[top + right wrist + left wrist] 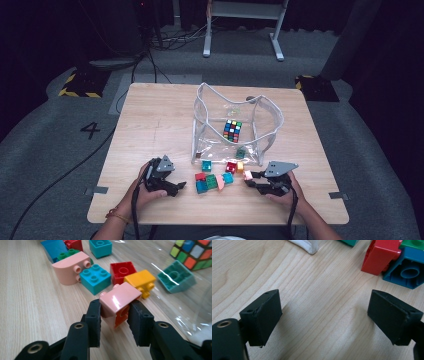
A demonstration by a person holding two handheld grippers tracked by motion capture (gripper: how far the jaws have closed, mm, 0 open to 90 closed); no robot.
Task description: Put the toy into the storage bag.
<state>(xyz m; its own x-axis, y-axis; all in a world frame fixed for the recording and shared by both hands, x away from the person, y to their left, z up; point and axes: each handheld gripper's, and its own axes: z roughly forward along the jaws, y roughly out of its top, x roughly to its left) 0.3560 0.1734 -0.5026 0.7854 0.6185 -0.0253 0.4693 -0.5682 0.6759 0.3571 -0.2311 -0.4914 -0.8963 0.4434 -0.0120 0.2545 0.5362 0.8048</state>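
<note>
Two grippers sit low over a pale wood table (150, 115), square-topped, standing on grey carpet in a dark room; a white metal frame (243, 15) stands at the back, cables trail across the floor, and a "4" (90, 129) is marked left of the table. A clear bag (235, 127) stands open mid-table with a puzzle cube (232, 130) inside.

Right gripper (114, 315) is clamped on the pink brick (119, 301), pads pressing its two sides. That brick sits just off the loose pile of bricks (216, 176), near the table's front edge, right of centre. It's tilted, one corner up, its studs pointing away from the camera toward the orange brick (140, 281), which touches it. It's stubby, nearly as wide as long, so I can't tell a long axis. Glossy pale pink on top, and an orange underside shows between the pads.

Left gripper (324, 315) has its jaws wide apart over bare wood, nothing between them, with a red brick (380, 255) and a blue brick (409, 270) lying beyond.
</note>
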